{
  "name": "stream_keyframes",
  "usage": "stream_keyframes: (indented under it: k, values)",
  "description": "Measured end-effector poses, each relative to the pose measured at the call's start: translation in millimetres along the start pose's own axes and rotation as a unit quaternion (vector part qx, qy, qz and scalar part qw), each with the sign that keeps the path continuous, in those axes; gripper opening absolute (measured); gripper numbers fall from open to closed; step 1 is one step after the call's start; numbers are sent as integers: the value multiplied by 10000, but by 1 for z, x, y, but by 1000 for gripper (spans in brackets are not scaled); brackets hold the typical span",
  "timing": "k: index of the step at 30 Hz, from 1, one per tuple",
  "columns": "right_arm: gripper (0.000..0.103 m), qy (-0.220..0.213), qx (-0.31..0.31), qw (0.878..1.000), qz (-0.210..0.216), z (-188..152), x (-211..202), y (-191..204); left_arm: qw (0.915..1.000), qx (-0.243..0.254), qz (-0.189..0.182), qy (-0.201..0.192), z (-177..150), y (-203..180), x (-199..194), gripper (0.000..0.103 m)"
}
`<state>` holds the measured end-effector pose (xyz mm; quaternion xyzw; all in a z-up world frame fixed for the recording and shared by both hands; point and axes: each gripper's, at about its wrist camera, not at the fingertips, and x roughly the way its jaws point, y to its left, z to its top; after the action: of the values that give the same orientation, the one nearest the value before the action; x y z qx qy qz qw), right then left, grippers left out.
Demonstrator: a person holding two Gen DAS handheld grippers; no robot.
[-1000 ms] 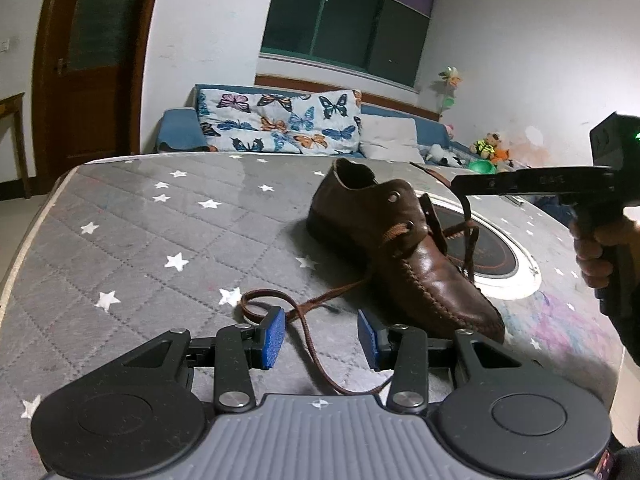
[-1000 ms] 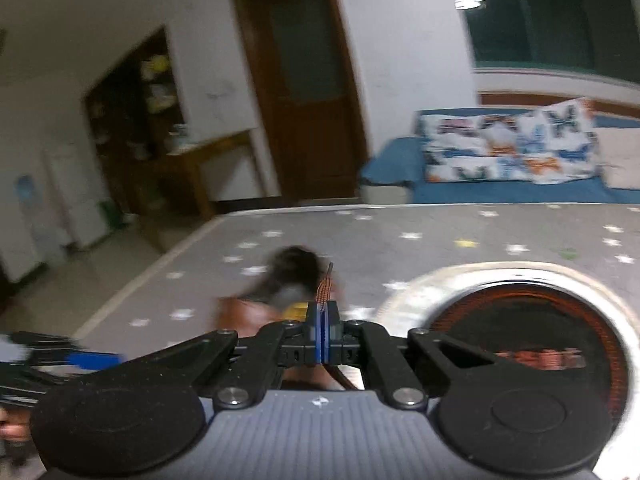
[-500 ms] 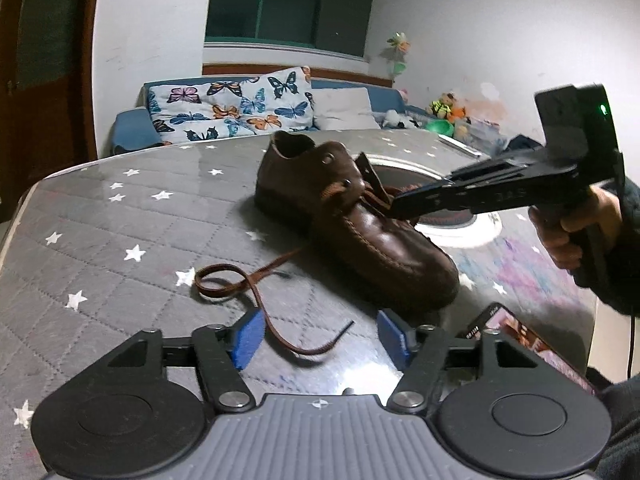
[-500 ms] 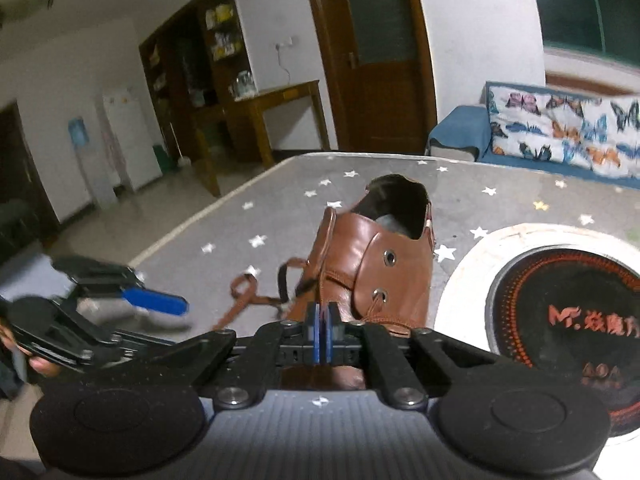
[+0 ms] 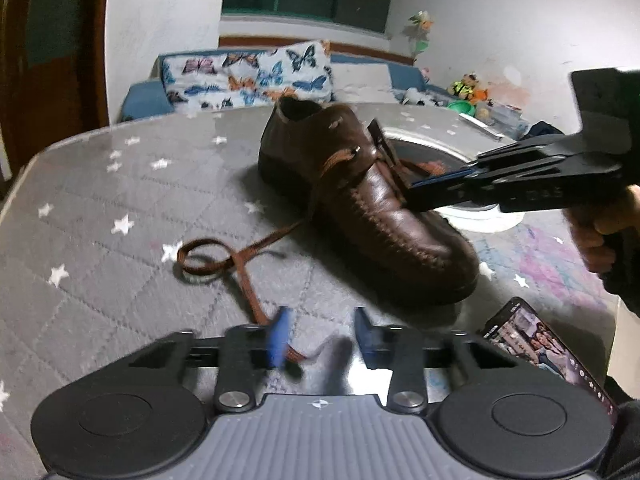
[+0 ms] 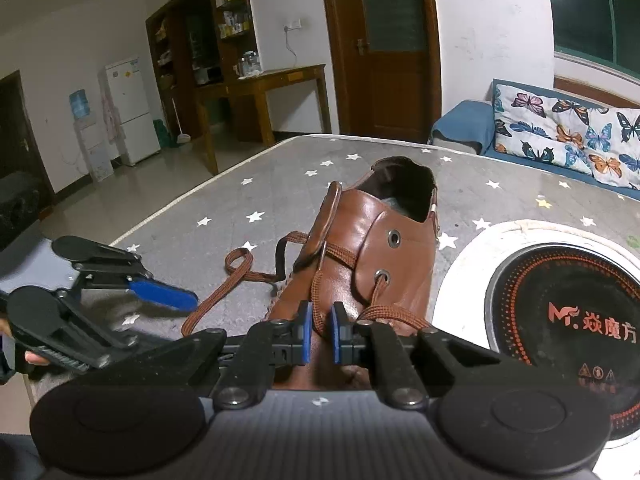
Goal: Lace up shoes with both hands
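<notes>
We have the brown leather shoe (image 5: 360, 208) lying on the star-patterned table (image 5: 100, 200), toe toward us in the left wrist view and heel opening toward the sofa. Its long axis runs from near right to far left there.

Our left claw (image 5: 322, 336) sits low over the table just short of the toe. Its jaws have just been closing and now stand at a narrow gap. The loose end of the brown lace (image 5: 244, 276) trails from the shoe's left side, loops on the table, and passes by the left blue pad (image 5: 278, 336). Blur keeps us from telling whether the pads press it, so we read them as not yet gripping.

Our right claw (image 6: 320, 336) hovers above the vamp, jaws drawn almost together with a lace strand (image 6: 318, 300) running up between the pads; whether it is truly pinched we cannot tell.

The coming move, we judge, turns on the free lace end: it lies directly ahead of and under the left claw, nearer that hand, while the open eyelets (image 6: 394, 238) face the right claw.
</notes>
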<state>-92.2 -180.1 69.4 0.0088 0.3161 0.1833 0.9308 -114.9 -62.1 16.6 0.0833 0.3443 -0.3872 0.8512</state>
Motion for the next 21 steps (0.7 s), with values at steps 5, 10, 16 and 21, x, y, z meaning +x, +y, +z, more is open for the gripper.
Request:
stream_keyframes:
  k: [5, 10, 16, 21]
  values:
    - [4, -49, -30, 10000, -32, -2, -5, 0, 9998, -113, -8, -156, 2, 3, -7, 10]
    - [4, -209, -41, 9998, -58, 0, -16, 0, 9983, -240, -114, -514, 16, 4, -25, 9]
    - [4, -504, -78, 9987, -84, 9, -32, 2, 9969, -96, -57, -776, 28, 2, -47, 9]
    - [4, -738, -147, 9971, -96, 17, -46, 6, 9975, 428, 169, -545, 24, 2, -56, 9]
